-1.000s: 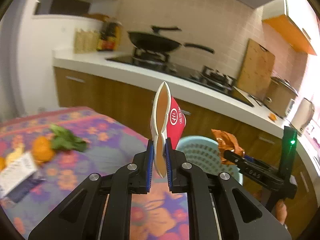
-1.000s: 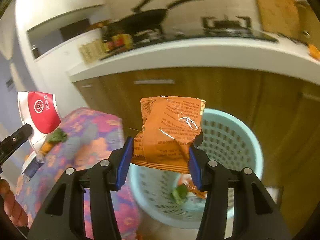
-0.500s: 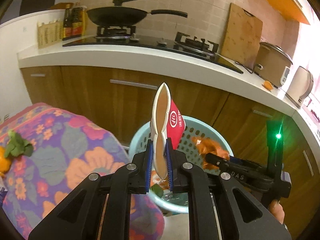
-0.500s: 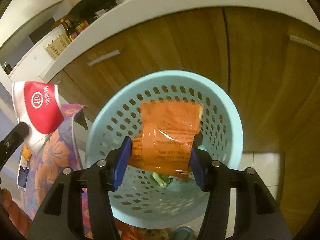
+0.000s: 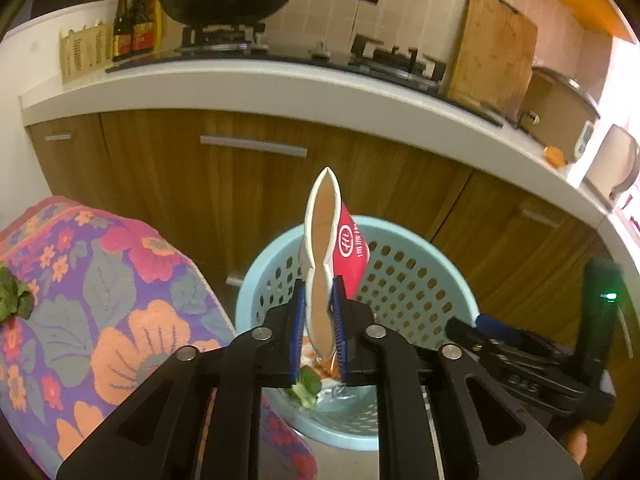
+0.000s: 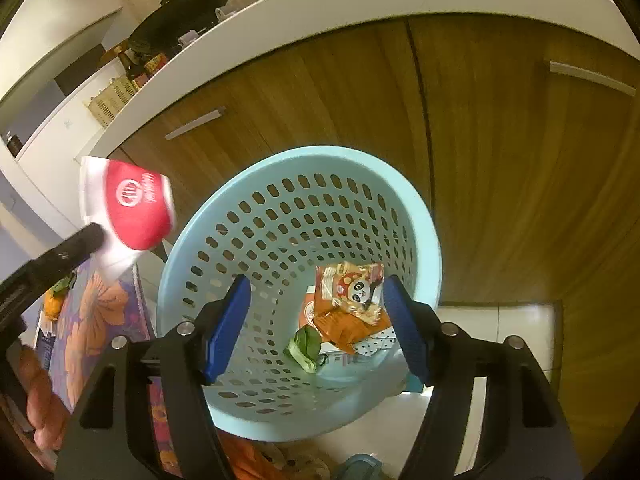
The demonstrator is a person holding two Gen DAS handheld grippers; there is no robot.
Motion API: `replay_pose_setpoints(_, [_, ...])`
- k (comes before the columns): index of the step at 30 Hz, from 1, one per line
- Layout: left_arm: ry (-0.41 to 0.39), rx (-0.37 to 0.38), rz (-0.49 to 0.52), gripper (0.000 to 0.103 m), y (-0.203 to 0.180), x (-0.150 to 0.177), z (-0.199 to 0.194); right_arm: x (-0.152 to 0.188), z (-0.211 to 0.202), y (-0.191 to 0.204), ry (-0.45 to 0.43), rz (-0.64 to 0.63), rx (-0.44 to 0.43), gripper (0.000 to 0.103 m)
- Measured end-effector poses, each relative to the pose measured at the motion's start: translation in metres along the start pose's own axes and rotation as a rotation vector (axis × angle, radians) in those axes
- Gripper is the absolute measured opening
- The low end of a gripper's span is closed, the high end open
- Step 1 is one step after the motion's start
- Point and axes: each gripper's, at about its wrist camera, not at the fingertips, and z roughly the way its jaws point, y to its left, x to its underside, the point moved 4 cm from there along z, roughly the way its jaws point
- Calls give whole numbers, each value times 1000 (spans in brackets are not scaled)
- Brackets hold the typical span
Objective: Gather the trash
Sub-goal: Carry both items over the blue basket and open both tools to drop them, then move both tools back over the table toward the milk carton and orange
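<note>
A light-blue perforated trash basket (image 5: 416,280) stands on the floor by the wooden cabinets; it also shows in the right wrist view (image 6: 304,168). My left gripper (image 5: 318,320) is shut on a squashed red-and-white paper cup (image 5: 326,248), held upright over the basket's near rim; the cup shows at the left of the right wrist view (image 6: 132,204). My right gripper (image 6: 314,324) is open and empty above the basket. An orange snack bag (image 6: 350,308) lies inside the basket with a green scrap (image 6: 306,346) and other wrappers.
A table with a purple floral cloth (image 5: 100,300) stands left of the basket, with a green leaf (image 5: 12,292) at its edge. The kitchen counter (image 5: 280,84) with stove and wok (image 5: 228,0) runs behind. Wooden cabinet doors (image 6: 500,160) stand close behind the basket.
My right gripper has opened and dropped the orange snack bag into the basket. My left gripper has moved the cup from above the table to over the basket.
</note>
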Motion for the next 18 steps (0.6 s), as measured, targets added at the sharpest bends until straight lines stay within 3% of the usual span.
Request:
replay_pose_setpoints(2, [16, -3, -4, 22, -2, 1, 6, -1, -5, 0, -2, -7, -13, 65])
replay_pose_setpoints(3, [22, -6, -8, 35, -2, 1, 7, -1, -6, 0, -3, -9, -20, 66])
replay_pose_setpoints(4, [19, -8, -9, 39, -1, 2, 6, -2, -10, -1, -7, -11, -27, 68])
replay_pose_setpoints(9, [13, -19, -5, 40, 0, 3, 0, -3, -19, -5, -22, -6, -33, 71])
replay_pose_setpoints(13, [0, -19, 8, 49, -2, 5, -10, -2, -21, -1, -23, -15, -39, 72])
replay_pose_setpoints(18, [-26, -16, 29, 49, -3, 13, -27, -3, -29, 11, -35, -43, -37, 72])
